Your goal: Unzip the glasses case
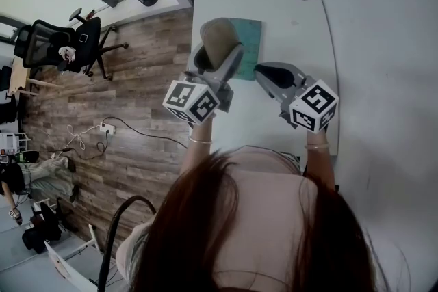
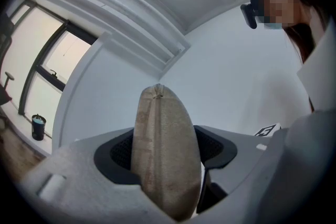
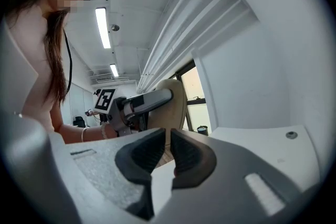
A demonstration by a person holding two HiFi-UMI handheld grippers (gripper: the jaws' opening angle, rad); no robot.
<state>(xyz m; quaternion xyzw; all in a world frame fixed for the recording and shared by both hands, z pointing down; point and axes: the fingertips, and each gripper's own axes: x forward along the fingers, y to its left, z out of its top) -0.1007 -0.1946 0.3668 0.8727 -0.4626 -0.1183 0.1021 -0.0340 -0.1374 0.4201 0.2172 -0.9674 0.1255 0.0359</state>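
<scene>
Fingers (image 2: pixel 116 150) of the left gripper (image 1: pixel 217 61) clamp the tan glasses case (image 2: pixel 165 155) above the green mat (image 1: pixel 250 44). The right gripper (image 1: pixel 268 73), beside the mat, is nearly closed and empty. The zip looks closed, so all unzipping remains.

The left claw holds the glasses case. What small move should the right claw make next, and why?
Probably bring the right claw forward to the top end of the glasses case, where the seam ends, and open it slightly to seek the zipper pull. The left claw clamps the case upright; the right jaws stand nearly together, empty, apart from it.
</scene>
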